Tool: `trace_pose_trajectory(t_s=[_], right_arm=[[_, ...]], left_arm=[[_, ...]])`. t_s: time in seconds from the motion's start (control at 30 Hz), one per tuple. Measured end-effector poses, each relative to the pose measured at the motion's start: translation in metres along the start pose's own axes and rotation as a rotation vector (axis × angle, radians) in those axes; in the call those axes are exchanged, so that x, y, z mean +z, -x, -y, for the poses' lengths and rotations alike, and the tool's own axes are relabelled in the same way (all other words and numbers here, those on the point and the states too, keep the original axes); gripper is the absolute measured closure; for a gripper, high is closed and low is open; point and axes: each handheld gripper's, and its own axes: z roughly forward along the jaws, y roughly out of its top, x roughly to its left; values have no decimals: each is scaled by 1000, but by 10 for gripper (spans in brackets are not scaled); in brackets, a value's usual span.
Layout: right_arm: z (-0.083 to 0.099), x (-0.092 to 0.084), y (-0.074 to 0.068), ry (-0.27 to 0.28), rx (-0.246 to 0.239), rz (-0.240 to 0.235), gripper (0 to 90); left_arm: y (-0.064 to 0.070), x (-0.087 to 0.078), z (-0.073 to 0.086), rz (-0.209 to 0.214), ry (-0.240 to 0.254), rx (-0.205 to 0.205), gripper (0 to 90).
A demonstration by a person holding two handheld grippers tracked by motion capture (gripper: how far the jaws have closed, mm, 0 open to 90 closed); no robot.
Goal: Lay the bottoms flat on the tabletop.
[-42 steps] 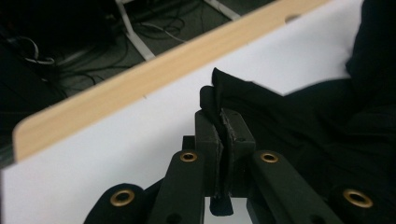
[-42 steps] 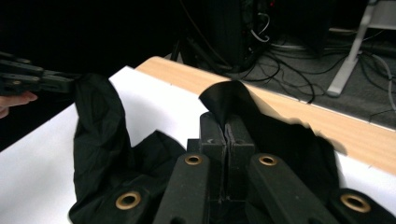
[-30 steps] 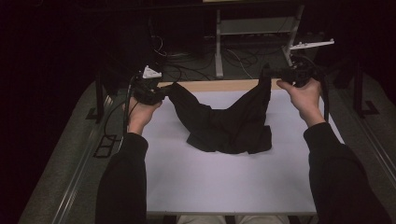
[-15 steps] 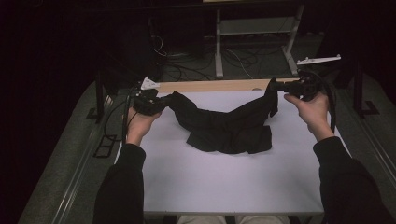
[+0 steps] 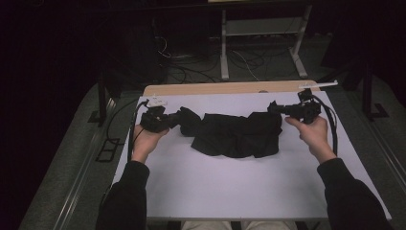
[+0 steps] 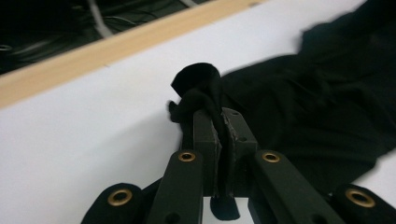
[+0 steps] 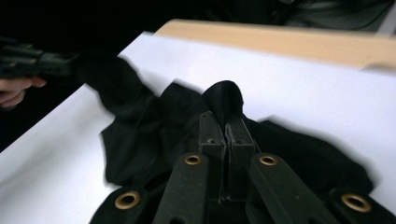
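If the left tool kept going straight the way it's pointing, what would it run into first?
The left tool, shut on a corner of the black cloth, points across the white table toward the right tool. It would probably push into the cloth's bunched middle first; depth is unclear.

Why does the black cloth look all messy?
The black cloth isn't lying flat. The left gripper and right gripper each pinch one end, so those ends bunch up, and the middle lies rumpled on the white table. Nothing looks torn or spilled.
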Motion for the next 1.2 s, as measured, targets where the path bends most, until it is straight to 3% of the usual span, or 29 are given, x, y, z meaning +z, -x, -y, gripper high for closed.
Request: trace_pose_trajectory(t_s=[0.07, 0.1, 0.17, 0.3, 0.47, 0.6, 0.63, 0.77, 0.8, 0.83, 0.93, 1.0, 1.03, 1.07, 1.13, 1.17, 1.2], right_arm=[[17, 4, -4, -41, 3, -16, 871], [25, 6, -6, -62, 3, -19, 870], [42, 8, -8, -94, 21, -35, 870], [66, 5, -15, -127, 51, -76, 870], [80, -7, -26, -121, 52, -108, 868], [93, -16, -32, -128, 57, -140, 868], [93, -16, -32, -128, 57, -140, 868], [113, -28, -39, -173, 66, -185, 868], [117, -30, -40, -179, 68, -192, 868], [122, -32, -42, -184, 74, -197, 868], [131, -35, -45, -200, 95, -217, 867], [142, -39, -54, -238, 89, -233, 866], [142, -39, -54, -238, 89, -233, 866], [147, -42, -59, -251, 82, -246, 866], [151, -44, -64, -260, 81, -261, 866], [151, -44, -64, -260, 81, -261, 866], [154, -46, -70, -272, 70, -271, 865]], left_arm=[[4, 0, 4, 18, 0, 3, 843], [13, -2, 13, 85, 20, -11, 843], [26, -4, 21, 161, 41, -5, 844], [49, -5, 29, 263, 28, 38, 843], [67, -7, 32, 330, 18, 75, 843], [85, -12, 38, 429, -18, 115, 843], [85, -12, 38, 429, -18, 115, 844], [99, -19, 46, 529, -48, 171, 844], [104, -22, 51, 563, -67, 231, 840], [105, -22, 53, 577, -79, 249, 836], [105, -21, 56, 591, -112, 254, 832], [106, -19, 58, 588, -120, 262, 771], [106, -18, 58, 583, -122, 257, 771], [104, -16, 55, 573, -126, 235, 706], [103, -14, 51, 524, -116, 211, 605], [103, -14, 51, 524, -116, 211, 549], [100, -12, 45, 467, -95, 185, 516]])
